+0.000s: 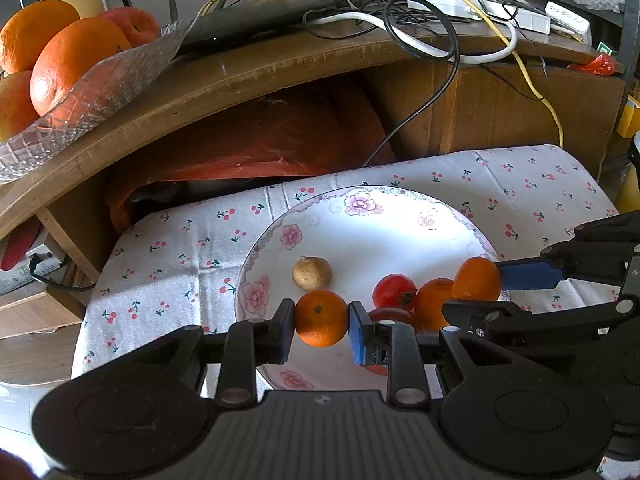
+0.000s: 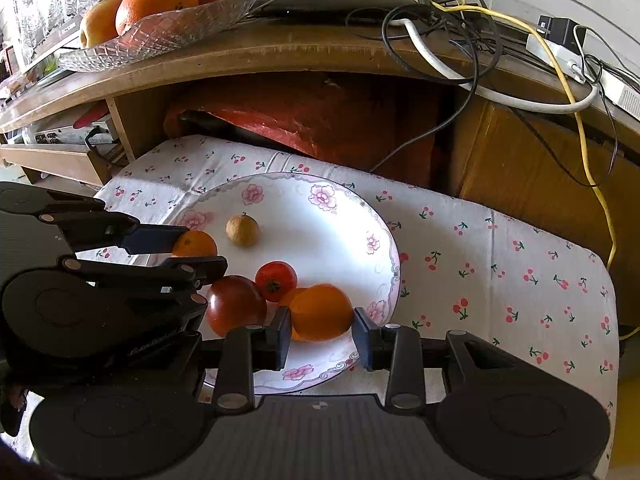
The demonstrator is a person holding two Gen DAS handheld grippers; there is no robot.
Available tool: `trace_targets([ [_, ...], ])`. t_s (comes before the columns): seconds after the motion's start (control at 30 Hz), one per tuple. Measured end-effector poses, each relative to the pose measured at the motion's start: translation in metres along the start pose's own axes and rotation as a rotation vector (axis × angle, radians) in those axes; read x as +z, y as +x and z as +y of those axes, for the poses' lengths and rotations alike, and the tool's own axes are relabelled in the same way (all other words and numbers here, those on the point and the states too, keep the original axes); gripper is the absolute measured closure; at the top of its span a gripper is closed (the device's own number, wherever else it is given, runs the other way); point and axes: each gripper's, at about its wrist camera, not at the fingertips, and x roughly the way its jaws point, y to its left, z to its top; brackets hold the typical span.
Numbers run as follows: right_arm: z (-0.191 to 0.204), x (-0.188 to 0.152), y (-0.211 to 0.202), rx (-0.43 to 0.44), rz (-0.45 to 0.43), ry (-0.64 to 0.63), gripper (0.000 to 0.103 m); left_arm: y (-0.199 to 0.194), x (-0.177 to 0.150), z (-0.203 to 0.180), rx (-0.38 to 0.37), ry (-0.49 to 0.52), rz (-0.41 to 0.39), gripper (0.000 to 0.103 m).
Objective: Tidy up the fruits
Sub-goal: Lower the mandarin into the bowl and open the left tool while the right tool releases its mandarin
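Note:
A white plate point(image 1: 380, 236) point(image 2: 320, 236) with pink flowers lies on a cherry-print cloth. My left gripper point(image 1: 321, 317) point(image 2: 198, 250) is shut on a small mandarin point(image 1: 321, 312) point(image 2: 195, 243) at the plate's near-left side. My right gripper point(image 2: 320, 320) point(image 1: 476, 290) is shut on a larger orange point(image 2: 320, 310) point(image 1: 476, 278) at the plate's right front. Between them lie a second orange point(image 1: 432, 302) point(image 2: 291, 295), a small red tomato point(image 1: 394, 290) point(image 2: 276, 280) and a darker tomato point(image 2: 236, 306). A small brown fruit point(image 1: 312, 273) point(image 2: 243, 231) sits further back.
Up on the left of the wooden shelf point(image 1: 248, 76) point(image 2: 280, 48), a cut-glass dish point(image 1: 92, 100) point(image 2: 168, 34) holds big oranges and an apple. Tangled cables point(image 1: 420, 28) and a router cover the shelf's right. Under the shelf sits a red bag point(image 1: 256, 140).

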Motion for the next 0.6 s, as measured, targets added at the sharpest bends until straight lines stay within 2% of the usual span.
trace_targets([
  [0.6,-0.0004,0.0,-0.0005,-0.008,-0.002,-0.009,0.072,0.0003,0.0003,-0.0014,0.013,0.01,-0.001,0.064],
])
